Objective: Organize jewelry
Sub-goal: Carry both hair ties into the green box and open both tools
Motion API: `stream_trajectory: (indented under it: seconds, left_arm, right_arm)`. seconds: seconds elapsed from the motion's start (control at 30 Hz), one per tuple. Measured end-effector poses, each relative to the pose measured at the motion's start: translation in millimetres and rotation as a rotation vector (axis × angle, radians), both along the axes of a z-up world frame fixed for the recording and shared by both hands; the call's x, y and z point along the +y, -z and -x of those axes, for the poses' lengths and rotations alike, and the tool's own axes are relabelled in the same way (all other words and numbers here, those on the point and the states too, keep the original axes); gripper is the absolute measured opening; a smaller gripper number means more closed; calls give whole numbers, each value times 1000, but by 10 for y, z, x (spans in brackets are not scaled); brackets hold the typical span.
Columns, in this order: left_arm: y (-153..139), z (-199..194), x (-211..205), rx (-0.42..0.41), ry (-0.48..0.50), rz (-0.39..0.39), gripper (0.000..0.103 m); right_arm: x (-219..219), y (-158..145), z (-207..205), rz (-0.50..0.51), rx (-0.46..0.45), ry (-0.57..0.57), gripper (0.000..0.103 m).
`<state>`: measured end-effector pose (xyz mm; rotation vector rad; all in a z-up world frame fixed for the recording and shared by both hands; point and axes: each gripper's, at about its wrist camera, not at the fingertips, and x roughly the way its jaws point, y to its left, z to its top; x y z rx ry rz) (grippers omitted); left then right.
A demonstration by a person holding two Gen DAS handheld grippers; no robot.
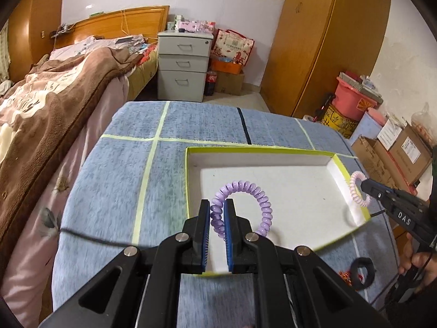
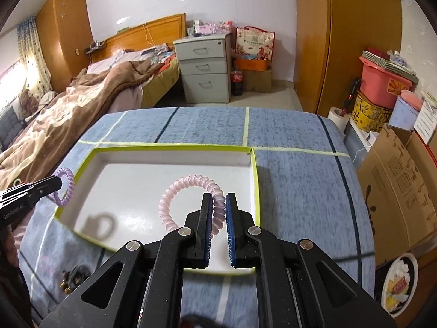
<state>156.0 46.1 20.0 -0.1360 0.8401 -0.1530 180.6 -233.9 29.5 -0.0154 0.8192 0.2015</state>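
Coils light, springy, slick — purple coil band [image 1: 240, 205] pinched in left gripper [image 1: 217, 207], pink coil band [image 2: 188, 202] pinched in right gripper [image 2: 219, 205], best nipped across one strand, over white tray [image 1: 286, 161].

My left gripper [image 1: 217, 213] pinches a purple spiral hair tie [image 1: 245, 191], a glossy coiled loop standing upright over the near left part of the white tray [image 1: 273, 153], above its floor. My right gripper [image 2: 218, 207] pinches a pale pink spiral hair tie [image 2: 185, 188], same coiled shape, upright over the tray's near right part. The tray is shallow, rectangular, with a yellow-green rim.
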Motion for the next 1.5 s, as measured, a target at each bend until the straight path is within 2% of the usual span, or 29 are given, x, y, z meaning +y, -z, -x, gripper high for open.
stream_trajectory:
  seconds: [0.17, 0.47, 0.67, 1.3, 1.4, 1.5]
  left_arm:
    - [149, -259, -33, 51, 6, 18, 10]
    - [264, -480, -110, 84, 7, 5, 10]
    - [373, -542, -165, 115, 16, -6, 10]
    - [391, -592, -186, 120, 20, -3, 12]
    - [391, -582, -184, 117, 23, -5, 15]
    - [378, -568, -193, 118, 33, 17, 22]
  right_arm:
    - [7, 131, -278, 14, 40, -1, 10]
    - [48, 270, -511, 41, 71, -6, 10]
    - [78, 339, -584, 55, 88, -18, 10]
    - [58, 417, -672, 45, 125, -16, 10]
    - [50, 412, -668, 40, 122, -13, 11]
    - [32, 403, -662, 31, 120, -14, 11]
